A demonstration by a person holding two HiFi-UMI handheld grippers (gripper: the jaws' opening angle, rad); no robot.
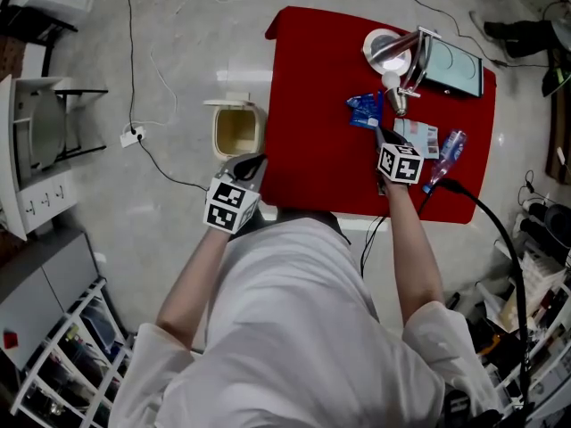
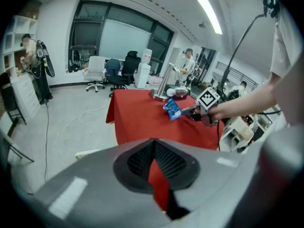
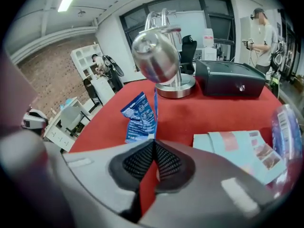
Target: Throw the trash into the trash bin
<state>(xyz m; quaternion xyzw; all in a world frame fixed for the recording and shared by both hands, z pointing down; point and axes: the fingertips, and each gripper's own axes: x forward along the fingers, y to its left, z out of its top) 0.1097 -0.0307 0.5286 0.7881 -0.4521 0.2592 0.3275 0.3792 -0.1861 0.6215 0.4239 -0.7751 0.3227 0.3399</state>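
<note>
Head view: holding the left gripper (image 1: 254, 160) just off the counter's (image 1: 312, 105) left edge, by its near corner, jaws pressed together on nothing. Showing the bin (image 1: 236, 132), lid up, on the floor just beside that same left edge. Pinching the blue wrapper (image 1: 364, 110) with the right gripper (image 1: 382, 134) over the counter's middle, a little toward its right side. Showing also a lamp (image 1: 397, 52) and a black box (image 1: 451, 71) at the counter's far edge, and a leaflet (image 1: 419, 136) and a bottle (image 1: 446, 154) along its right side.

Left gripper view: looking along closed jaws, ribbed pads meeting at the tip, with only the counter's red cloth (image 2: 137, 118) showing behind them. Catching the right gripper (image 2: 185, 111) over the counter's far part, gripping the wrapper (image 2: 173, 109) by one edge; not telling whether the wrapper is clear of the counter top.

Right gripper view: looking along jaws closed tight, tips clamping the wrapper's (image 3: 139, 118) lower edge, the wrapper standing upright just beyond them over the counter's middle. Showing the lamp (image 3: 156, 58) and box (image 3: 230, 80) at the counter's far edge, the leaflet (image 3: 237, 146) and bottle (image 3: 285, 132) on its right side.
</note>
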